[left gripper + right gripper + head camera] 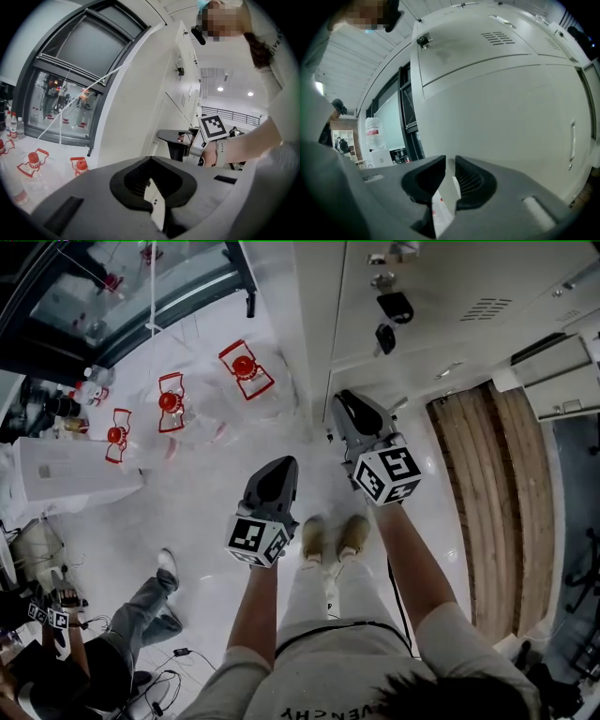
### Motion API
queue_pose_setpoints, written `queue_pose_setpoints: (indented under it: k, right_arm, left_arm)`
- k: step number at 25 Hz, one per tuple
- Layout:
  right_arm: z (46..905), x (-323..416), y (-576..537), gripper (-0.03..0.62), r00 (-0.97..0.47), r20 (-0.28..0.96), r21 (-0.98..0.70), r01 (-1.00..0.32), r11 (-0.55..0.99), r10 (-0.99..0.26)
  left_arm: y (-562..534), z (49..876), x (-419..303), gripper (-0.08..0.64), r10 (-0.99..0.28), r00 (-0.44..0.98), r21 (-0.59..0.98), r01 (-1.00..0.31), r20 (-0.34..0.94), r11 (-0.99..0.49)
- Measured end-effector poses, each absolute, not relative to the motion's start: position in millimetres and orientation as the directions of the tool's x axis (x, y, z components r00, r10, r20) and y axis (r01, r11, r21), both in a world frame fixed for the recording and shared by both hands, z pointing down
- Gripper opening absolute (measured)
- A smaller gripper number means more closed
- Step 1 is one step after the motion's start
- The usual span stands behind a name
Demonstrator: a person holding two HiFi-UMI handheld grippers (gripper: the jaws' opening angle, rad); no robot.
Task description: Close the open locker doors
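A bank of white lockers (pixel 469 296) fills the top right of the head view, with dark key fobs (pixel 394 307) hanging from the door locks. My right gripper (pixel 349 409) points at the lower locker face, close to it. In the right gripper view the flat white door (pixel 497 108) fills the frame and the right gripper (pixel 450 161) shows a narrow gap with nothing in it. A door edge and handle (pixel 572 140) sit at the far right beside a dark gap. My left gripper (pixel 278 470) hangs back to the left, and the left gripper (pixel 150 160) has its tips together, empty.
Several large water bottles with red handles (pixel 169 404) stand on the floor to the left, by a glass wall (pixel 122 287). A person sits at the lower left (pixel 141 615). A white box (pixel 66 474) lies at the left. A wooden strip (pixel 487 502) runs along the right.
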State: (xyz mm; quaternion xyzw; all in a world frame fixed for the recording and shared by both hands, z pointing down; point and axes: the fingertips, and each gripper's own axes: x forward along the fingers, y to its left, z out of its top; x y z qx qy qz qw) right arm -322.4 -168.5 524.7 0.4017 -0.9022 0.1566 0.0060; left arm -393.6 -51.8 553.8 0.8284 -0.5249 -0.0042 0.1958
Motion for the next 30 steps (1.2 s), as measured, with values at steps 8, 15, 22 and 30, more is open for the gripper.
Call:
queue_pose_setpoints:
  k: [8,15,22,30]
  right_arm:
    - [525.8,-322.4,-171.9,0.043,-0.667,0.138,-0.266,-0.737,0.621,-0.732]
    - [520.6,-318.2,-162.3,0.045,-0.689,0.123,-0.267,-0.717,0.645,-0.715]
    - [514.5,-279.8,-139.2,0.046,-0.655,0.122,-0.244,-0.748,0.617,-0.746]
    - [505.3,-194.6,-98.2,0.067,-0.534,0.144,-0.213,-0.839,0.501,-0.833]
  left_arm:
    - [-47.7,559.3,-395.4,-0.003,-0.870,0.447,0.329,-0.870,0.210,-0.367]
    - [-48.9,554.2,-387.5,-0.003,-0.861,0.468,0.320,-0.862,0.200,-0.394]
    - [-51.7,545.9,-364.0,-0.003,-0.832,0.524,0.317,-0.832,0.181,-0.455]
    - [-49.6,529.9,-311.1,-0.003,-0.758,0.632,0.311,-0.761,0.160,-0.569]
